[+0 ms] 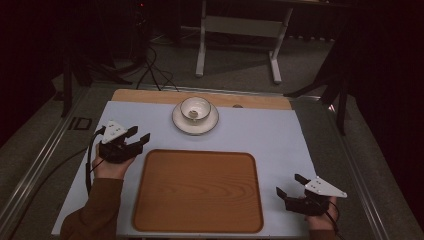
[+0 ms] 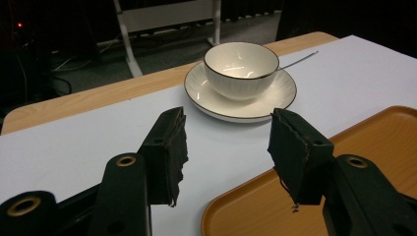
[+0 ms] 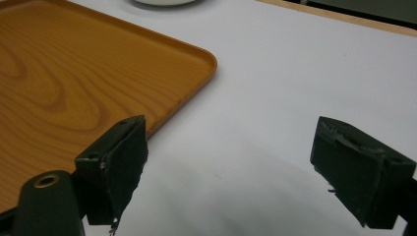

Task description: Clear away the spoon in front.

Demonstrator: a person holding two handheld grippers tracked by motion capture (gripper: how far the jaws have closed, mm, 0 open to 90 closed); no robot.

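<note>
cup (image 2: 241,69) upright on saucer (image 2: 275,98), spoon handle (image 2: 300,60) pointing far right.

A dim lab or recording studio: black curtains and floor cables (image 1: 150,70) at eleven o'clock, a white stand (image 1: 240,30) at twelve, aluminium rails framing the table (image 1: 280,135).

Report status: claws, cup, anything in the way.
Left claw open, aimed at cup on saucer, not touching. Right claw open beside wooden tray. Path to cup clear; spoon handle behind it.

White bowl (image 2: 241,69), wood-grain orange tray (image 1: 198,192)
</note>
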